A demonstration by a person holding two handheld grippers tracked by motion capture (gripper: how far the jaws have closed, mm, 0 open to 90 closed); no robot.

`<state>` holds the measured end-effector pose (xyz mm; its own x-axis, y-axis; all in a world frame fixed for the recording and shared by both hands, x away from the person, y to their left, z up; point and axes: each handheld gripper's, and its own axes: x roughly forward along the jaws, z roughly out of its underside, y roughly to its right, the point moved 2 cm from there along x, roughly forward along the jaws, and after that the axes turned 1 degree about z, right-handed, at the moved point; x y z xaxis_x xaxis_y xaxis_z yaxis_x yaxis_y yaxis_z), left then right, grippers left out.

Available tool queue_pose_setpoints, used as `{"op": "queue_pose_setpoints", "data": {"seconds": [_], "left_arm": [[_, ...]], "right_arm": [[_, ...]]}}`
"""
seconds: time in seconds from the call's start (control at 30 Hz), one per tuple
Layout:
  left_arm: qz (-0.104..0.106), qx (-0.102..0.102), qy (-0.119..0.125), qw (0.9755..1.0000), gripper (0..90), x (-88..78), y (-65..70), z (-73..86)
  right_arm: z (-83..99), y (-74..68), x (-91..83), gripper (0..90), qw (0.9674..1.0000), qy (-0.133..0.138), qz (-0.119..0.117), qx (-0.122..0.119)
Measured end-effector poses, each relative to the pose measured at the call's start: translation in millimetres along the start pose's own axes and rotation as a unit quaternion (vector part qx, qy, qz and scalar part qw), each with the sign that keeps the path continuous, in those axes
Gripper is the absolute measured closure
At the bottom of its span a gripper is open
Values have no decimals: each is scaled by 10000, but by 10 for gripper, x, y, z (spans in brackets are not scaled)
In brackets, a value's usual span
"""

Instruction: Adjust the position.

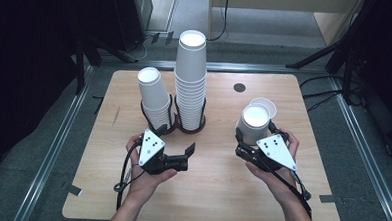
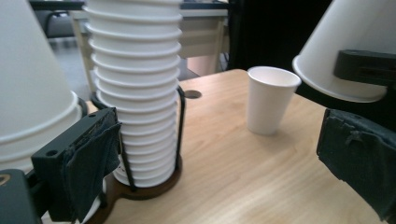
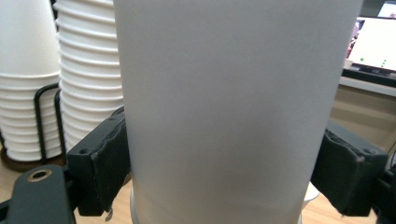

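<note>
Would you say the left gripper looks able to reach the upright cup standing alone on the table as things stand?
Probably yes: the left gripper is open and empty, and bare table lies between it and the upright cup. The right gripper, holding an inverted cup, hangs close beside that path.

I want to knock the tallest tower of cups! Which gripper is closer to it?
Left. The left gripper sits just in front of the tallest cup stack; the right gripper, clamped on an upside-down cup, is farther off to its right.
</note>
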<state>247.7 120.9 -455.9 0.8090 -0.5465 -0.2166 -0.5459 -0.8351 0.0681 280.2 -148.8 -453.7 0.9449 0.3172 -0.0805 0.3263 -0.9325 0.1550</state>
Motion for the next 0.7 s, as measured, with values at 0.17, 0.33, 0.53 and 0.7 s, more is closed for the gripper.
{"op": "queue_pose_setpoints", "data": {"seconds": [0.17,0.33,0.53,0.7], "left_arm": [[293,-99,-90,9995,0,29,34,21],[454,-96,-91,9989,0,34,95,11],[737,-4,-137,9972,0,64,206,-12],[903,18,-169,9958,0,90,278,-1]], "right_arm": [[129,-119,2,140,9991,-67,26,-411],[207,-206,-3,140,9977,-98,-27,-677],[278,-268,-12,139,9955,-73,-103,-941],[328,-311,-23,140,9918,-4,-173,-1263]]}}
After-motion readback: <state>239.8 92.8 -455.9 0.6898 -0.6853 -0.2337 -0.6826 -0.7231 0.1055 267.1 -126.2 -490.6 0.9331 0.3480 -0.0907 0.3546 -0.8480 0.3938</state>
